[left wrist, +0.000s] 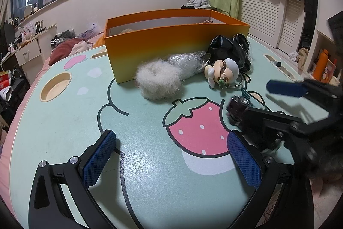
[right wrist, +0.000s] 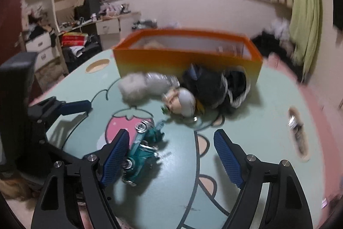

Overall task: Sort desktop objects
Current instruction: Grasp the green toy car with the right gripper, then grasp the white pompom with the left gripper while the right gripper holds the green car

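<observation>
A teal toy car [right wrist: 143, 153] lies tilted on the mint table [right wrist: 268, 113], right against the left pad of my right gripper [right wrist: 171, 134]. The right pad stands well clear of the car, so these jaws are open. My left gripper [left wrist: 171, 136] hovers open over the strawberry picture with nothing between its fingers. Further back lie a white furry ring [left wrist: 158, 81], a crumpled clear wrapper [left wrist: 188, 61], a white-haired figurine on a key ring [left wrist: 223, 72] and a black cloth bundle [left wrist: 231, 48]. All sit in front of an open orange box [left wrist: 163, 44].
The table [left wrist: 64, 121] has a round cup hole [left wrist: 55, 87] at the left and a slot [right wrist: 298, 132] at the right edge. It stands over a pink bed. Drawers, shelves and clutter fill the room beyond, under a window.
</observation>
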Available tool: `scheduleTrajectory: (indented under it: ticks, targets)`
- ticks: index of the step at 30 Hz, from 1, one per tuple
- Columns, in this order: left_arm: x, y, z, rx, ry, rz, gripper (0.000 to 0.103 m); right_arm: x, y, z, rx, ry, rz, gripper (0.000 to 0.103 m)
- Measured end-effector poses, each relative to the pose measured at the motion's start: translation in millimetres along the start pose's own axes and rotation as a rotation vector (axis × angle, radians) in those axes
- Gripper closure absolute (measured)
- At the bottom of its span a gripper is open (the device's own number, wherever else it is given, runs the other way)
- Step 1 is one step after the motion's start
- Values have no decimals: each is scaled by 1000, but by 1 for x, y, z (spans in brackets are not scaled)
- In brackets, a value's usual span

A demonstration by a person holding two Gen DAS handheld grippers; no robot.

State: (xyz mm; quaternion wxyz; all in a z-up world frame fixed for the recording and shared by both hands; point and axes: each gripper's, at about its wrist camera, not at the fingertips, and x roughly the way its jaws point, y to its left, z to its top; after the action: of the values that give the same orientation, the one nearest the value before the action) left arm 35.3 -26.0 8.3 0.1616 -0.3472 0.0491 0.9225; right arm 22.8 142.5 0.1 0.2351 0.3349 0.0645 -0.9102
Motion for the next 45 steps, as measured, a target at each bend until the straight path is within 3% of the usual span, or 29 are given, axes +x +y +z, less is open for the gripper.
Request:
scheduleTrajectory:
  ticks: [2, 6, 7, 9, 18, 24, 28, 31, 32, 33, 35, 45]
  targets:
    - [0, 0, 0, 0, 0, 1, 0, 5, -9, -2, 35, 21, 10, 24]
    - [-1, -1, 1, 1, 0, -1, 0, 8, 2, -4, -47, 10, -137, 55]
    - [-1, -1, 1, 0, -1, -1, 0, 7, 2, -5, -49, 7, -121, 66]
    - [0, -2, 1, 0, -1, 0, 0, 6, 2, -6, -50, 3, -126, 78]
    - [-3, 5, 5, -19, -14, -13, 2, -11, -34, -15, 132, -70, -61, 79]
    - [-6, 11, 31, -44, -50, -14, 24, -21, -40, -15, 176, -109, -51, 79]
    - [6, 15, 52, -68, -36, -28, 25, -19, -37, -15, 163, -98, -48, 79]
    - [24, 17, 62, -69, 11, 7, 30, -21, -36, -15, 165, -102, -49, 79]
    - [32, 18, 64, -71, 37, 15, 37, -21, -36, -15, 166, -102, -49, 79]
    - [37, 20, 64, -74, 56, 15, 51, -21, -36, -15, 165, -102, -49, 79]
    - [45, 24, 61, -80, 92, 1, 64, -21, -36, -15, 165, -103, -50, 79]
    - [-10, 40, 49, -40, -76, 7, 65, -34, -36, -5, 144, -147, -77, 79]
